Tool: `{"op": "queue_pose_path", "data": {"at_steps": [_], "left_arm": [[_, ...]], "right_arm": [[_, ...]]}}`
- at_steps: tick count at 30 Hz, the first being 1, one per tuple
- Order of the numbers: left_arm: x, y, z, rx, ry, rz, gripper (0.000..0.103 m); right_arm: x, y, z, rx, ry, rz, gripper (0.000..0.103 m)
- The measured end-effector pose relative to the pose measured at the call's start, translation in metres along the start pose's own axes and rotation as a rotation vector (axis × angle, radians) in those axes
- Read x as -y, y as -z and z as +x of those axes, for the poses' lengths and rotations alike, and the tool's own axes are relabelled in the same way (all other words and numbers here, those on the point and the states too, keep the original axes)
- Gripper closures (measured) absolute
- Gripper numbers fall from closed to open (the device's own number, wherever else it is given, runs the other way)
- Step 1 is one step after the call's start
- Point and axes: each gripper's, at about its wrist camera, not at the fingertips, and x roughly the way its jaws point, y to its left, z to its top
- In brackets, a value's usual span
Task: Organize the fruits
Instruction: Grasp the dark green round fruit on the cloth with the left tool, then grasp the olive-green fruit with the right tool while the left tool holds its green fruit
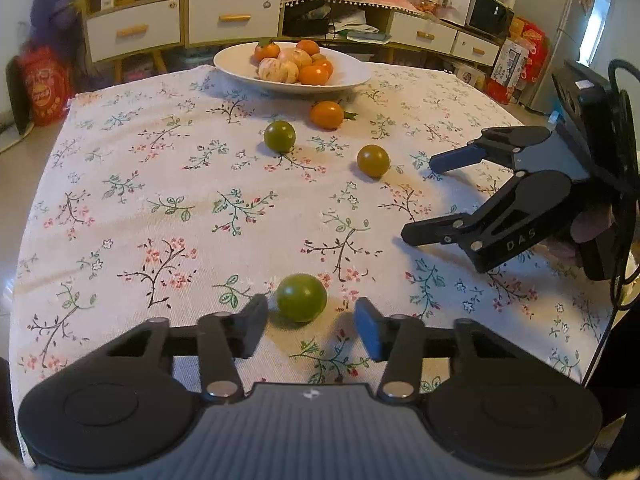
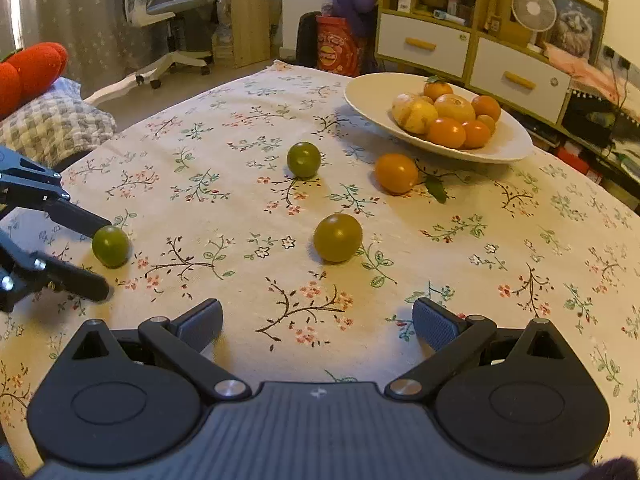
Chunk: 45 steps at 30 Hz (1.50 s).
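A green round fruit lies on the floral tablecloth between the tips of my left gripper. A gap shows on each side of it, so the pads do not press it. In the right wrist view the same fruit sits at the left gripper's fingertips. My right gripper stands open over bare cloth with nothing between its fingers, and appears at the right. Ahead lie a green fruit, an olive fruit and an orange with a leaf. A white bowl holds several oranges and pale fruits.
The bowl stands near the table's far edge. Beyond the table are a cabinet with white drawers, a red bag and an office chair. A checked cushion lies beside the table.
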Motion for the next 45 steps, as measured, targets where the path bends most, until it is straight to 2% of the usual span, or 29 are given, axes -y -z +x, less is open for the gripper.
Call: {"op": "queue_pose_path", "data": {"at_steps": [10,17,23,29,37,41,45], "left_arm": [[0.000,-0.004,0.004,-0.009,0.005,0.001,0.099],[-0.002,-0.011,0.007,-0.020,-0.015,-0.010,0.100],[-0.003,-0.014,0.010,-0.019,-0.026,-0.018,0.100],[-0.003,-0.015,0.011,-0.017,-0.031,-0.017,0.100],[-0.001,-0.018,0.013,-0.016,-0.041,-0.017,0.100],[0.000,-0.019,0.014,-0.017,-0.044,-0.015,0.100],[0.000,-0.019,0.014,-0.017,-0.045,-0.015,0.100]], "right_arm": [[-0.001,-0.004,0.008,0.010,0.014,-0.010,0.002],[-0.003,-0.010,0.012,0.019,0.017,-0.021,0.006],[-0.004,-0.017,0.014,0.029,0.041,-0.041,0.016],[0.003,-0.023,0.017,0.023,0.052,-0.007,0.028],[0.007,-0.030,0.016,0.029,0.042,0.013,0.047],[0.006,-0.032,0.015,0.032,0.030,0.006,0.049],[0.007,-0.033,0.015,0.029,0.022,0.006,0.056]]}}
